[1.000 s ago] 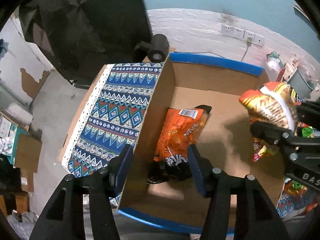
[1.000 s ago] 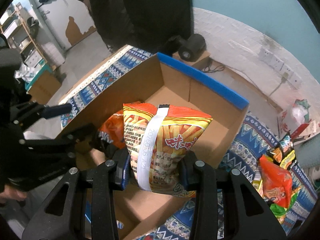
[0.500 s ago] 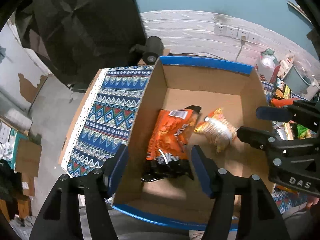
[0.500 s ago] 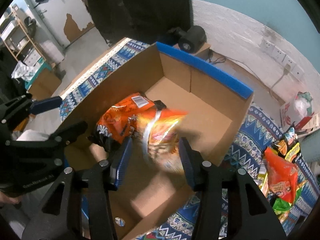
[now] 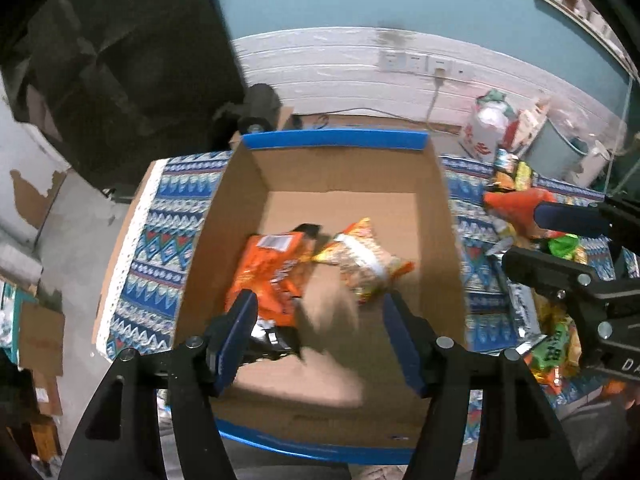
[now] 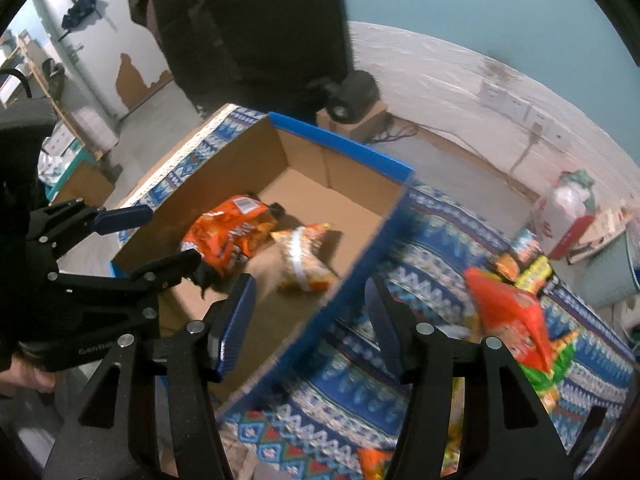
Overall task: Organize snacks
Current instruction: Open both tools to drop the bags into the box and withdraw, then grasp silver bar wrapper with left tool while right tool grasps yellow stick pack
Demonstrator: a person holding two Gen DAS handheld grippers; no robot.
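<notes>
An open cardboard box with blue-taped rims holds an orange snack bag and a yellow-orange fries bag lying side by side on its floor. The box and both bags, the orange one and the fries bag, also show in the right wrist view. My left gripper is open and empty above the box's near end. My right gripper is open and empty over the box's right wall, and shows in the left wrist view. A pile of snack bags lies right of the box.
The box stands on a blue patterned cloth over the table. More snack bags lie on the cloth at the right. A black roll and a plastic bag sit beyond the table by the white wall.
My right gripper opened and let the fries bag fall into the box beside the orange bag, then moved right toward the box's wall. My left gripper pulled back a little, staying open.
</notes>
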